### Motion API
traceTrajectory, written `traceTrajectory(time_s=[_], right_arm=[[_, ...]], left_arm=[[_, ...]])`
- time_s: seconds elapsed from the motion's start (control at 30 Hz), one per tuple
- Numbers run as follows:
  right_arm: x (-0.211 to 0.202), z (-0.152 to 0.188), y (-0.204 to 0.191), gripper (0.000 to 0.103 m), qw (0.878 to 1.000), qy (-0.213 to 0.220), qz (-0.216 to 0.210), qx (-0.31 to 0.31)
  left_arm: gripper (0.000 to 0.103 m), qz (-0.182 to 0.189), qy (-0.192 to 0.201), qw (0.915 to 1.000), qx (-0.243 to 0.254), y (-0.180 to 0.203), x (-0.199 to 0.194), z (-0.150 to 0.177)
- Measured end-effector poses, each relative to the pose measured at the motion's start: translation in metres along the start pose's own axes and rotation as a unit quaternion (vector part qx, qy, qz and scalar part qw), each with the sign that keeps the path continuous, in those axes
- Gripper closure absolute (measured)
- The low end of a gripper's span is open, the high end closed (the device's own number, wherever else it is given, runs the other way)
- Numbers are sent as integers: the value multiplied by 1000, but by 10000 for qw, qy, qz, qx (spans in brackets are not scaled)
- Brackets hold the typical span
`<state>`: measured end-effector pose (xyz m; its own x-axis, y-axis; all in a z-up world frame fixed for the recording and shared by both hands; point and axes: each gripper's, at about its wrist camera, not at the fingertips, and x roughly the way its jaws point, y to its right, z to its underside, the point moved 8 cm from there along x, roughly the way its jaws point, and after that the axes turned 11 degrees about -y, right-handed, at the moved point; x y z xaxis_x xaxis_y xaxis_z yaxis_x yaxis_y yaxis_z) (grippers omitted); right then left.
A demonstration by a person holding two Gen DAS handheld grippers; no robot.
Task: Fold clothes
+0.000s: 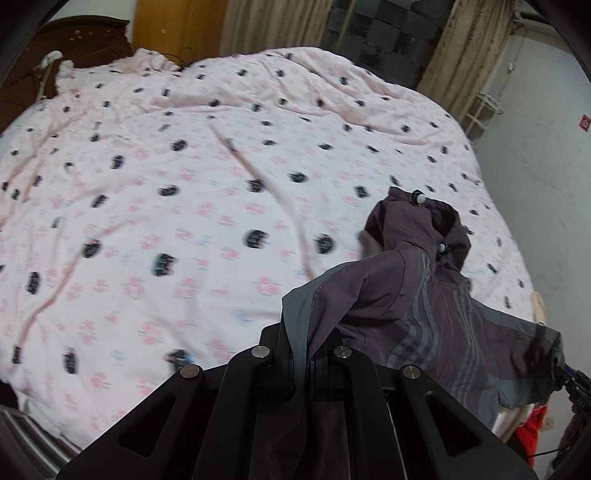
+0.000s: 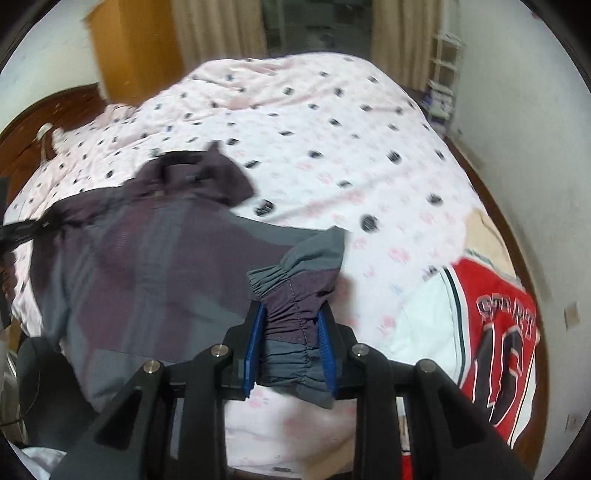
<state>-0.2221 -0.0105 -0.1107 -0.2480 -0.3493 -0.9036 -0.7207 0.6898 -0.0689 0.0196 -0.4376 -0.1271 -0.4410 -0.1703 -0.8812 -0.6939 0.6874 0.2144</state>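
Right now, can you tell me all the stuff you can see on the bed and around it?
jacket: one, dark purple and grey with stripes, spread on the near part of the bed, hood pointing away.
jersey: one, red and white, at the bed's right edge.
bedspread: one, pale pink with dark and pink prints, covering the bed.
headboard: one, dark brown wood, far left.
cupboard: one, orange-brown wood, behind the bed.
curtains: two, beige, either side of a dark window.
rack: one, white, by the right wall.
left gripper: black, shut on the jacket's grey edge.
right gripper: black with blue pads, gripping the jacket's gathered cuff.
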Motion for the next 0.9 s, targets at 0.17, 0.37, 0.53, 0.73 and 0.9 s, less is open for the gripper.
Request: traceTrajectory(time_s=[0.17,0.37,0.53,0.73,0.9], right_arm=[[35,14,35,75,9980,-428,-30,454],[76,23,67,80,9935,-775,271,790],[90,16,83,81,9918,-875,479,794],[96,7,82,70,9891,-903,1044,521],[83,3,83,45,9836,-656,1660,256]], left_arm=[[97,-288,-114,9993,-210,-37,3,4],[80,-495,-441,9977,-154,-54,23,13],[65,-399,-454,9980,-199,-60,19,14],[49,-486,-330,9983,-41,-70,-3,21],[48,-503,-149,9985,127,-82,-32,38]])
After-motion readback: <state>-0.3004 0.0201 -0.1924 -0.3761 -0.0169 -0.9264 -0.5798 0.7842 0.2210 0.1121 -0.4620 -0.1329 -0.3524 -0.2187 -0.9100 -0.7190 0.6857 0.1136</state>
